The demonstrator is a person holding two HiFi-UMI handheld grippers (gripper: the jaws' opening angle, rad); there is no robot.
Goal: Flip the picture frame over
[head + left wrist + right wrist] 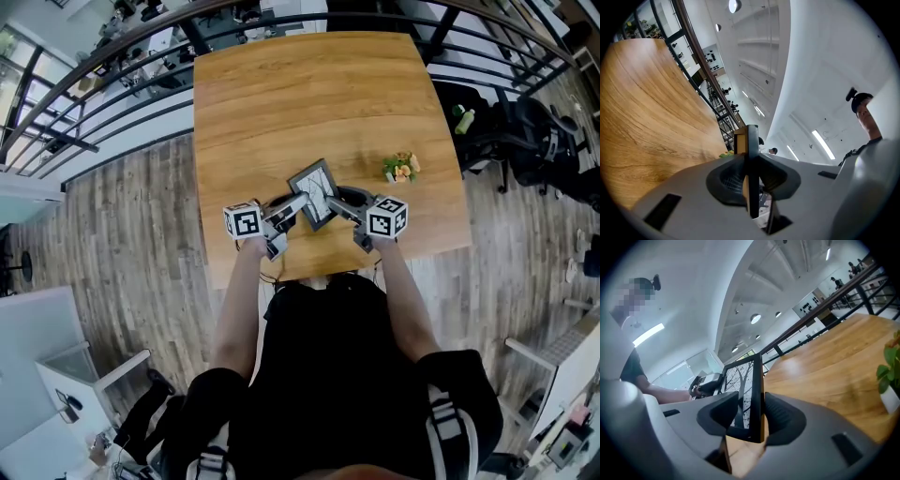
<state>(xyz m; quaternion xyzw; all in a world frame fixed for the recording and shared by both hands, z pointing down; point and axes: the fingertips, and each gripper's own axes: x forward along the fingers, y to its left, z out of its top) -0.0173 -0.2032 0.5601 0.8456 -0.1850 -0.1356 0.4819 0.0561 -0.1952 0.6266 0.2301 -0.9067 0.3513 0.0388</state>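
Observation:
The picture frame (314,190) is black-edged with a bare-tree print on its face, and it is held off the wooden table (281,94) near the front edge. My left gripper (298,204) is shut on its left side. In the left gripper view the frame (751,140) shows edge-on, clamped between the pads of the left gripper (749,178). My right gripper (339,204) is shut on the opposite side. In the right gripper view the printed face (749,385) shows at a slant between the jaws of the right gripper (750,420).
A small potted plant (400,168) stands on the table right of the frame, close to my right gripper (888,376). A black railing (94,84) runs behind the table. A chair with bags (525,141) sits to the right.

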